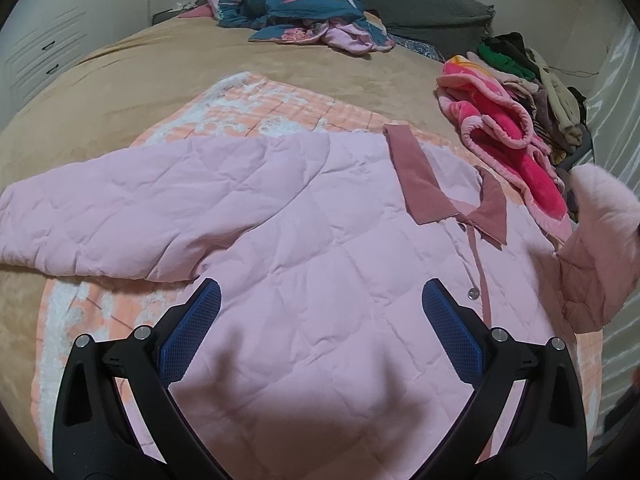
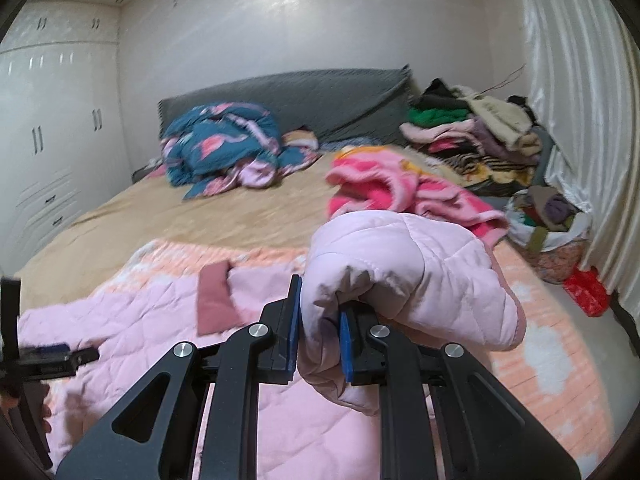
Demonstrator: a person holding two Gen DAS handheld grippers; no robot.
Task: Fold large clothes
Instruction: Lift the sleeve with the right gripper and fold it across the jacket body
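A pale pink quilted jacket [image 1: 304,248] with a dusty-rose collar [image 1: 416,172] lies spread front-up on a peach blanket [image 1: 256,104] on the bed. One sleeve [image 1: 104,220] stretches out to the left. My left gripper [image 1: 320,300] hovers open over the jacket's body, blue pads wide apart, nothing between them. My right gripper [image 2: 320,320] is shut on the other sleeve [image 2: 408,272], which is lifted and bunched over its fingers; that sleeve [image 1: 596,248] also shows at the right edge of the left wrist view. The left gripper [image 2: 48,360] appears at the far left of the right wrist view.
A teal and pink quilt [image 1: 288,4] lies heaped near the grey headboard [image 2: 288,100]. A bright pink fleece garment [image 1: 504,140] and a stack of clothes [image 2: 472,136] sit at the bed's right side. A bag of clothes [image 2: 548,232] stands by the curtain. White wardrobes [image 2: 48,120] are left.
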